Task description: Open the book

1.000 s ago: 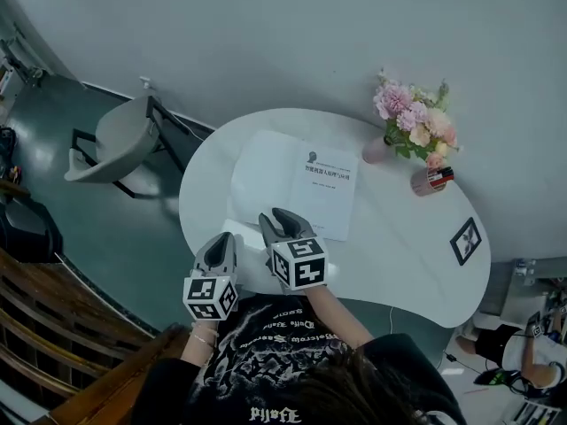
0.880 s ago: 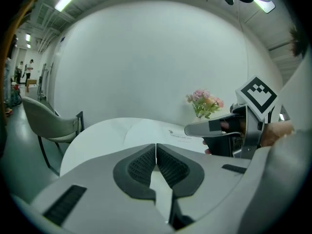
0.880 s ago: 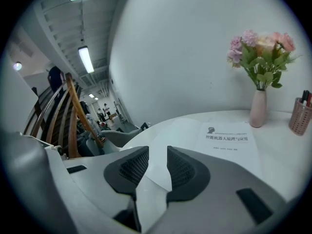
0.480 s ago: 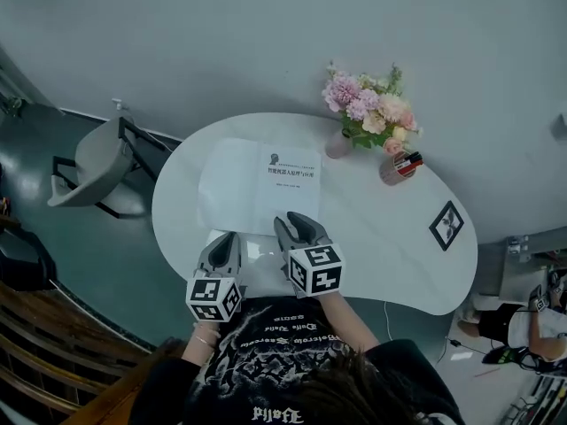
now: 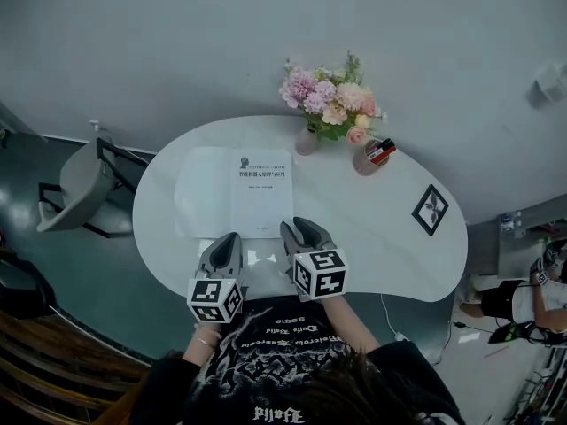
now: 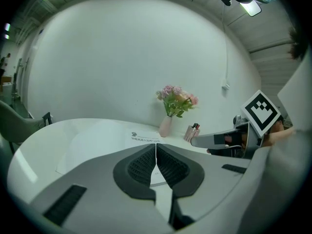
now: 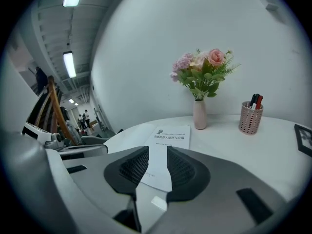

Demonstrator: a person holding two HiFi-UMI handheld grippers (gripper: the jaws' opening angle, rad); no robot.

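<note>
Two tools: left tool [image 5: 227, 241] closed, right tool [image 5: 302, 229] slightly parted; book [image 5: 262, 197] lies lengthwise away from them, title farthest.

White curved table [image 5: 390, 255] against grey wall [image 5: 266, 42]; grey chair [image 5: 66, 197] at left; teal floor [image 5: 115, 282]; ceiling strip lights [image 7: 68, 64].
</note>
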